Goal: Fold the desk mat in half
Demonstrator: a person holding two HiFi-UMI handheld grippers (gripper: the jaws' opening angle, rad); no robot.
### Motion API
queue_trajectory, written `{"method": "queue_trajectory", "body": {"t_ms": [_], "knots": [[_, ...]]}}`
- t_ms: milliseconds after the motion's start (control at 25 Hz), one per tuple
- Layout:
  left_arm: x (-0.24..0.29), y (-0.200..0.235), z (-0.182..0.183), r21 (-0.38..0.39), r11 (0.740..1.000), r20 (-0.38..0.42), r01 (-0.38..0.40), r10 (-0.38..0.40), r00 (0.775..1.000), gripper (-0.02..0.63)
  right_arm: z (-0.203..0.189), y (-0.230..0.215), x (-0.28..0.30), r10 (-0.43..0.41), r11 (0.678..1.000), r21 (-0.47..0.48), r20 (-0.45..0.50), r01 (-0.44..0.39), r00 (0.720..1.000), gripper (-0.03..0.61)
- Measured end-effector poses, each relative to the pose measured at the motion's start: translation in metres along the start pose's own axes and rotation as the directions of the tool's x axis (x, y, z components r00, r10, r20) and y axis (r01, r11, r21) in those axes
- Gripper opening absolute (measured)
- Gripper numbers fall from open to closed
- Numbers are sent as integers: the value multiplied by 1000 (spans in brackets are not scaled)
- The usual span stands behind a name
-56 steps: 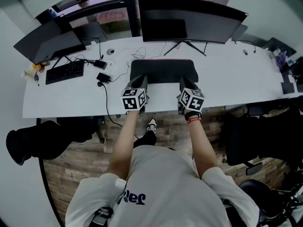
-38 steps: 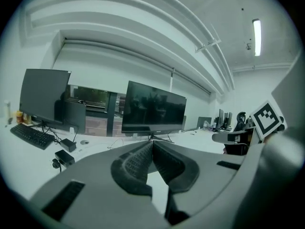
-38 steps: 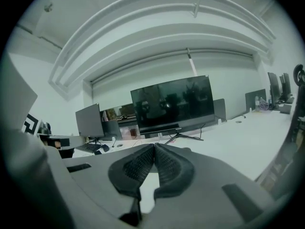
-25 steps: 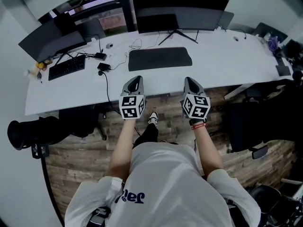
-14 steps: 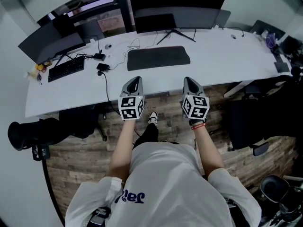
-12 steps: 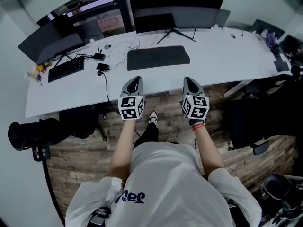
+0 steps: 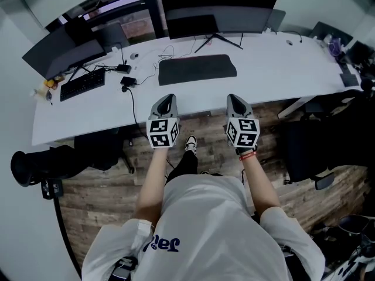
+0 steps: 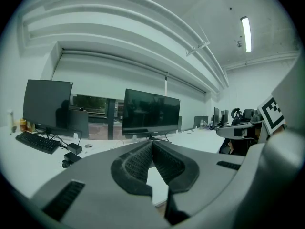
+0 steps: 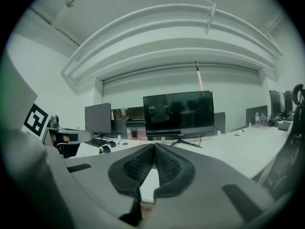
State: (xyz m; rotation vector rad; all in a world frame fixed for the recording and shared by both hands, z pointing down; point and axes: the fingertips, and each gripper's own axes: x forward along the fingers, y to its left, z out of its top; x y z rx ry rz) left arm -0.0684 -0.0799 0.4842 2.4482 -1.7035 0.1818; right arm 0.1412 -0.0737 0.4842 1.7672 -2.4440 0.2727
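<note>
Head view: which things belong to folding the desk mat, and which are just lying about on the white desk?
Job: dark rectangular desk mat; left tool and right tool, both shut and empty.
Lying about: black keyboard, wide dark monitor, angled dark monitor, black power adapter with cable.

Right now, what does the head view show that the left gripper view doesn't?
Head view only: the dark rectangular desk mat lying on the white desk, untouched, with the left tool and right tool held short of the desk edge. Left gripper view only: the left tool's jaws shut together on nothing, plus a ceiling light strip. Both: that desk, the black keyboard and wide black monitor.
</note>
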Motion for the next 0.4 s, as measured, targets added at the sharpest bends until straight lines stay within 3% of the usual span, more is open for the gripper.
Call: {"method": "queue_trajectory", "body": {"t_ms": [200, 400], "knots": [[-7, 8, -6, -10, 1000, -12, -12, 12, 1000, 21, 4, 12, -2, 34, 997, -63, -11, -35, 999, 14], [-16, 25, -18, -29, 999, -35, -41, 40, 999, 21, 12, 33, -4, 97, 956, -274, -41, -105, 994, 15]]}}
